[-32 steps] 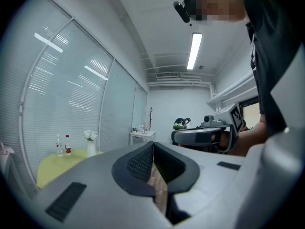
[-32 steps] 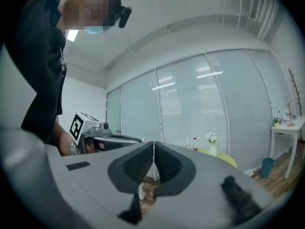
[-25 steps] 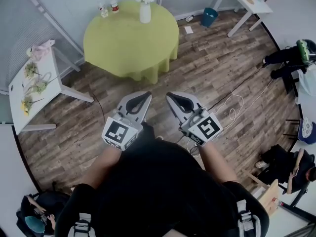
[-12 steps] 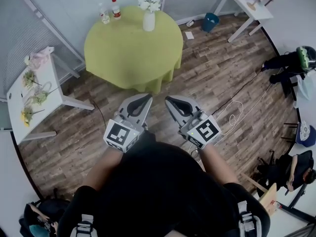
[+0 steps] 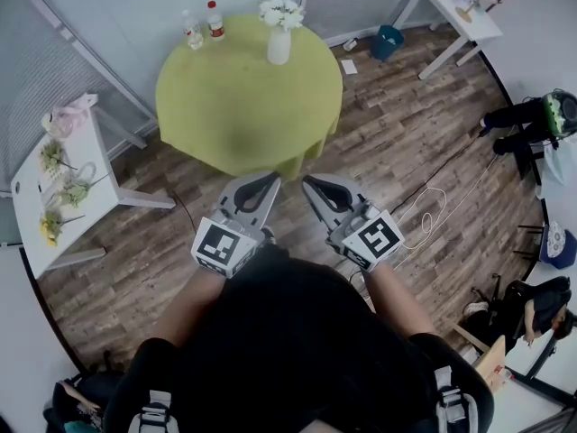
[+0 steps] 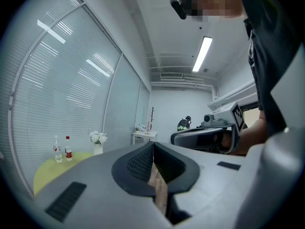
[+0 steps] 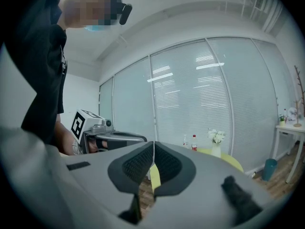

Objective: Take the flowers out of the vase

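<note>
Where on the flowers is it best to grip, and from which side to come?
Probably low on the flowers, just above the vase mouth, not on the white heads. They stand upright in the narrow vase near the far edge of the table, so come level from the near side and lift up.

Tablecloth [image 5: 243, 97]: plain yellow-green. Vase [image 5: 279, 48] and flowers [image 5: 281, 12]: white. Bottle [image 5: 215, 21]: red cap and, it seems, a red label. Floor [image 5: 406, 142]: brown wood planks of mixed tone. Bin [image 5: 389, 41]: blue. Left gripper [image 5: 271, 179] and right gripper [image 5: 307, 182]: grey, with black-and-white square markers.
</note>
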Available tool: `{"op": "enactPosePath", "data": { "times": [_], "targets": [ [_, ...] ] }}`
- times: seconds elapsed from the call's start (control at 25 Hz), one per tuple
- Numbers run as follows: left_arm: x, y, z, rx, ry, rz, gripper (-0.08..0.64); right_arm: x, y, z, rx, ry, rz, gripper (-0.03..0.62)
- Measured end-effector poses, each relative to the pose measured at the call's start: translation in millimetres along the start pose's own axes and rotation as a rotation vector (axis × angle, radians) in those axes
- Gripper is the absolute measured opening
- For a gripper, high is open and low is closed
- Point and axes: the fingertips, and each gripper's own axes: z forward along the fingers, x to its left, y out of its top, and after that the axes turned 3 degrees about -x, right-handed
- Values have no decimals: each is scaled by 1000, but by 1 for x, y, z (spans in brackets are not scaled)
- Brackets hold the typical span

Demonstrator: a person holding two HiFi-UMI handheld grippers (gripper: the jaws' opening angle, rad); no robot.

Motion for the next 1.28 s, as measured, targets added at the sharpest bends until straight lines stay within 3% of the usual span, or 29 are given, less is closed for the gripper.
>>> {"op": "enactPosePath", "data": {
  "times": [0.4, 0.84, 1.28],
  "targets": [
    [39, -2, 12, 1, -21, -5, 14, -18, -3, 36, 14, -10, -15, 20],
    [54, -11, 30, 15, -15, -18, 14, -41, -5, 46, 12, -24, -10, 20],
    [81, 4, 87, 14, 47, 6, 14, -105, 7, 61, 3, 30, -2, 20]
  ]
}}
